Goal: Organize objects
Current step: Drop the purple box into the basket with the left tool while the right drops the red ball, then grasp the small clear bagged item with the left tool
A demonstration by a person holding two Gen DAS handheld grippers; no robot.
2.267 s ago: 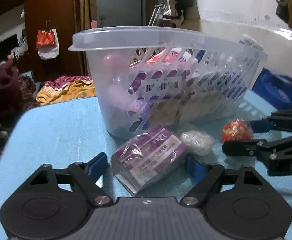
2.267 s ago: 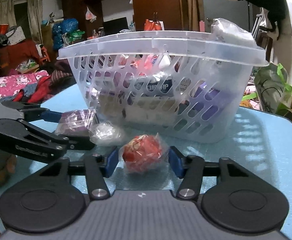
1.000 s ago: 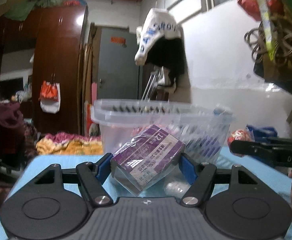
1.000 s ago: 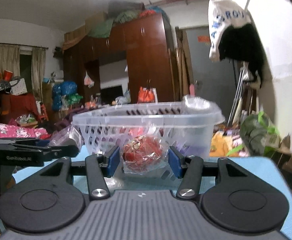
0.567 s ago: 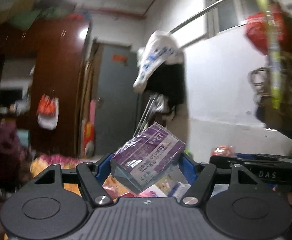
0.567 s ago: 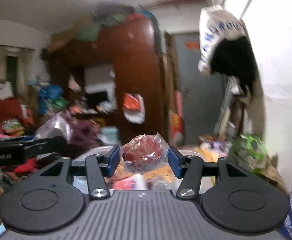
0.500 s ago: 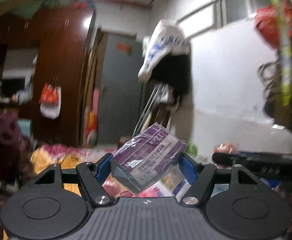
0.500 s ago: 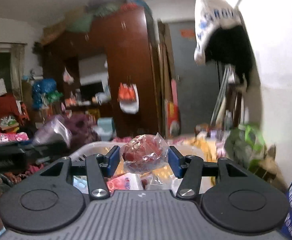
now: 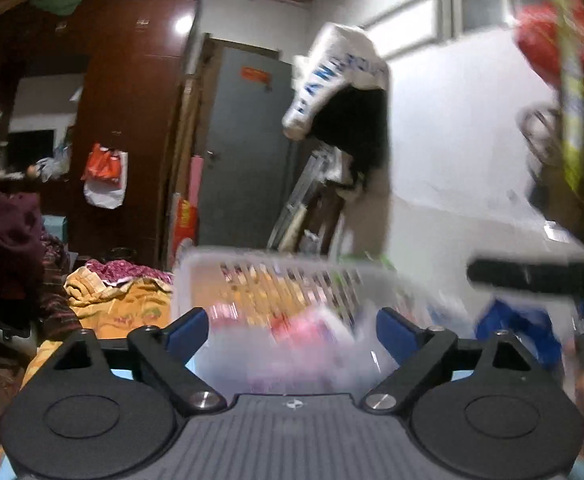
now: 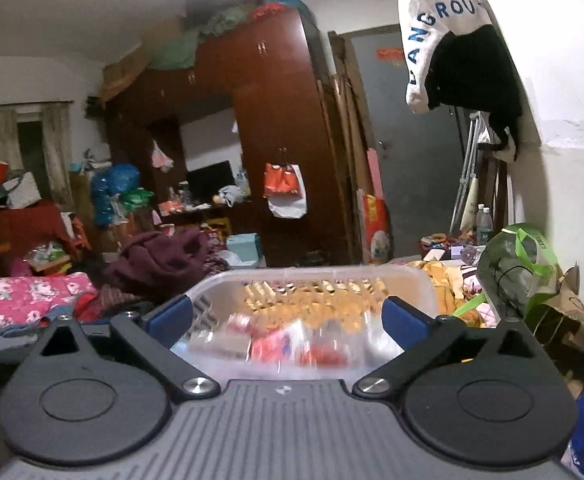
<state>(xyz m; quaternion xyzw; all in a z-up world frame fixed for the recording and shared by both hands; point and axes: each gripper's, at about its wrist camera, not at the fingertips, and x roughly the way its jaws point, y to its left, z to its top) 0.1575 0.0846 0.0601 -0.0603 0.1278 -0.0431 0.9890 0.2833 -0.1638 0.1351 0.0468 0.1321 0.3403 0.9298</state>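
The left gripper (image 9: 292,326) had its fingers wide and opening, with nothing between them. The right gripper (image 10: 286,316) was the same. The basket (image 10: 423,280) stood just beyond and below both pairs of fingers. The packets (image 10: 280,340) inside were blurred and hard to tell apart. A wardrobe (image 10: 276,128) and a door (image 9: 248,152) stood far behind.
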